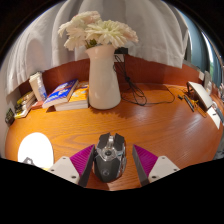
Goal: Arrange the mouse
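Observation:
A dark grey and black gaming mouse (110,157) lies on the wooden desk (165,125), between my two fingers. My gripper (113,163) is open around it. The left magenta pad (82,160) sits close against the mouse's left side. The right pad (143,160) stands a little apart from it, with a strip of desk showing between them. The mouse points away from me towards the vase.
A tall white vase (103,76) with pale flowers stands just beyond the mouse. Books (62,94) lie at the back left, a white round disc (35,148) at the near left, a black cable (140,96) right of the vase, and small items (203,98) at the far right.

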The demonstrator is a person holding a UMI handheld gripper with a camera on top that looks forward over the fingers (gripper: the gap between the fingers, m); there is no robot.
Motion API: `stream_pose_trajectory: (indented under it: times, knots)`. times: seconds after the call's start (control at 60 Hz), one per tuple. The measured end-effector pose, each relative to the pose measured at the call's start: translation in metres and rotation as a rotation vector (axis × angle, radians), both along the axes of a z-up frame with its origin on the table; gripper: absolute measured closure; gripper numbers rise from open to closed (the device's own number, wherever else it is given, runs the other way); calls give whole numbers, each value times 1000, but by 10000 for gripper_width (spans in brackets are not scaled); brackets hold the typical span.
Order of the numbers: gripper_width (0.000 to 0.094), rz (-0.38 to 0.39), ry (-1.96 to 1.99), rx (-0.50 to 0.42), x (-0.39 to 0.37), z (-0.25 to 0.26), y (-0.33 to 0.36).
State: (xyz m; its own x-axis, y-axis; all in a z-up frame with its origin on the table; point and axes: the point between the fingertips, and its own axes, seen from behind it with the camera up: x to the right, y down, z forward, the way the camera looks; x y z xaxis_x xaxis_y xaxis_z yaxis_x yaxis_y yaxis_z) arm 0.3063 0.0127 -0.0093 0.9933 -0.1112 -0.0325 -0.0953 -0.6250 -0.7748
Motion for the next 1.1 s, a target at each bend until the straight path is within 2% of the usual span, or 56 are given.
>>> stream_pose_trajectory:
  times: [0.1, 0.233, 0.35, 0.45, 0.617, 0.717, 1.0, 1.1]
  knots:
    - [364, -38, 19, -24, -1, -3, 5]
    - [436, -65, -9, -42, 0, -1, 12]
    - [527, -34, -5, -60, -4, -2, 17]
    - [567, -1, -4, -71, -5, -1, 20]
    - [568, 41, 19, -88, -11, 4, 21]
    - [569, 80, -6, -34, -16, 47, 24]
    - [568, 217, -24, 242, -85, 237, 40]
    - [569, 256, -12, 310, -121, 282, 39]
